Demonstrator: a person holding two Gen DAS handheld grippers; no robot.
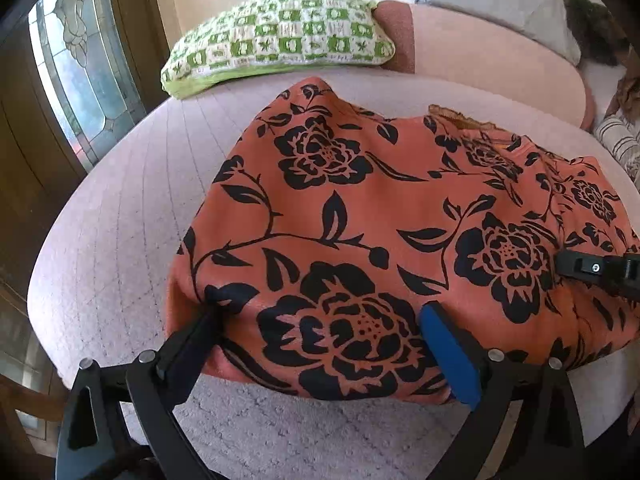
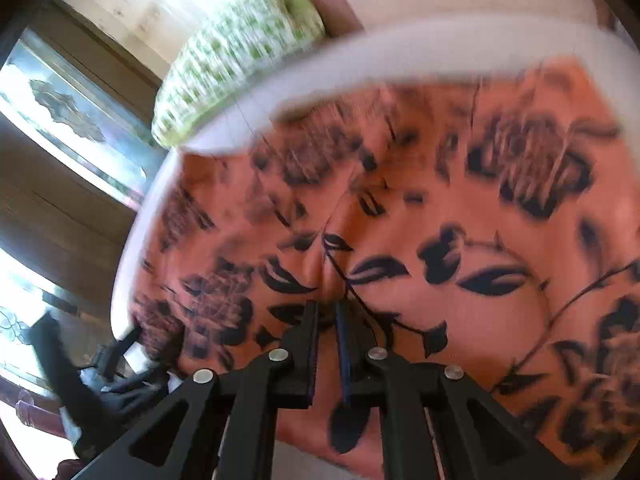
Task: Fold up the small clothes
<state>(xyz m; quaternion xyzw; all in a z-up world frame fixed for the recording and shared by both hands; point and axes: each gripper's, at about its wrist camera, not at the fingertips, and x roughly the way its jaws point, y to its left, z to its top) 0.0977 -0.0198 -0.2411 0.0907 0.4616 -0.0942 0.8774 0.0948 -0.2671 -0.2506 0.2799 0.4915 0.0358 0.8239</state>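
Between spread left claw (image 1: 320, 320): garment (image 1: 400, 208) edge, ungripped; right claw (image 2: 326, 306) pinching fabric.

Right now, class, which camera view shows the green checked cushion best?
The left wrist view: the green checked cushion is sharp and whole, its pattern clear, beyond the orange flowered cloth. The right wrist view shows it only as a blurred streak.

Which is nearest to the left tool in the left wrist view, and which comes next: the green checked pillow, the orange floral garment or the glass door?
From the left tool, which stands open:
1. Orange floral garment: its near edge lies between the fingers.
2. Green checked pillow: past the garment, at the back of the pink cushion.
3. Glass door: far left, beyond the cushion.
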